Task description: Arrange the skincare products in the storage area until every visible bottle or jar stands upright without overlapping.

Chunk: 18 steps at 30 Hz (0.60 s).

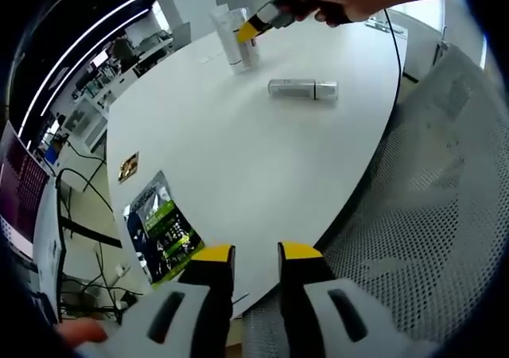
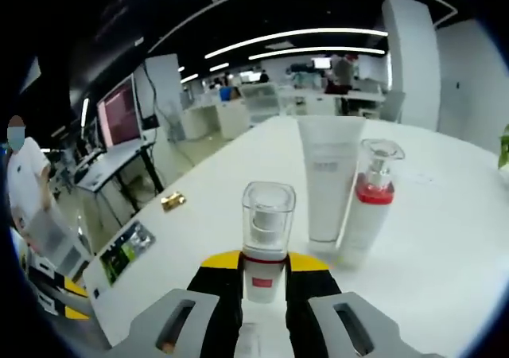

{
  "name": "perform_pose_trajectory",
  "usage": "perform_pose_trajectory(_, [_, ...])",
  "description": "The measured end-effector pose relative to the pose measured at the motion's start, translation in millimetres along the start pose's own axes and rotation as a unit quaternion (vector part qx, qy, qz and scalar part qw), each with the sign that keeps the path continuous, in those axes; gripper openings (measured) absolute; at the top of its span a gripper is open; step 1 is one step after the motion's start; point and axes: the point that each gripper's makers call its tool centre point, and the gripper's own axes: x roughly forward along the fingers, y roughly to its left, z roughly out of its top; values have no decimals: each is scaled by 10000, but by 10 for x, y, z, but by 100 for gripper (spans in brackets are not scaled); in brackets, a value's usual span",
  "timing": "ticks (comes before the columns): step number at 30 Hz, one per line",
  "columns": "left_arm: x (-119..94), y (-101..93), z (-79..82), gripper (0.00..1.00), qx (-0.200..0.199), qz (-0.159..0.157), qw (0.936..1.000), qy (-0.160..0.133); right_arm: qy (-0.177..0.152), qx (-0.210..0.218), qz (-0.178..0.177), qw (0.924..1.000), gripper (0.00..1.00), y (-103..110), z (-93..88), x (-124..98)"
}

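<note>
Right tongs (image 2: 263, 272) clamp one pump bottle (image 2: 266, 239); left tongs (image 1: 256, 256) narrow; three bottles, one tube (image 2: 329, 175).

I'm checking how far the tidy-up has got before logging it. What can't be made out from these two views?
- Right gripper view: the lower part of the clear-capped bottle is hidden between the right gripper jaws.
- Right gripper view: print on the white tube is too small to read.
- Left gripper view: the standing products are far off and partly covered by the right gripper.
- Left gripper view: the label on the lying bottle is too blurred to read.
</note>
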Motion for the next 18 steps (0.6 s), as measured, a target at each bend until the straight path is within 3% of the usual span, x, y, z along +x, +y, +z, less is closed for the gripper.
perform_pose_trajectory(7, [16, 6, -42, 14, -1, 11, 9999, 108, 57, -97, -159, 9998, 14, -119, -113, 37])
perform_pose_trajectory(18, [11, 33, -69, 14, -42, 91, 9998, 167, 167, -386, -239, 9988, 14, -136, -245, 102])
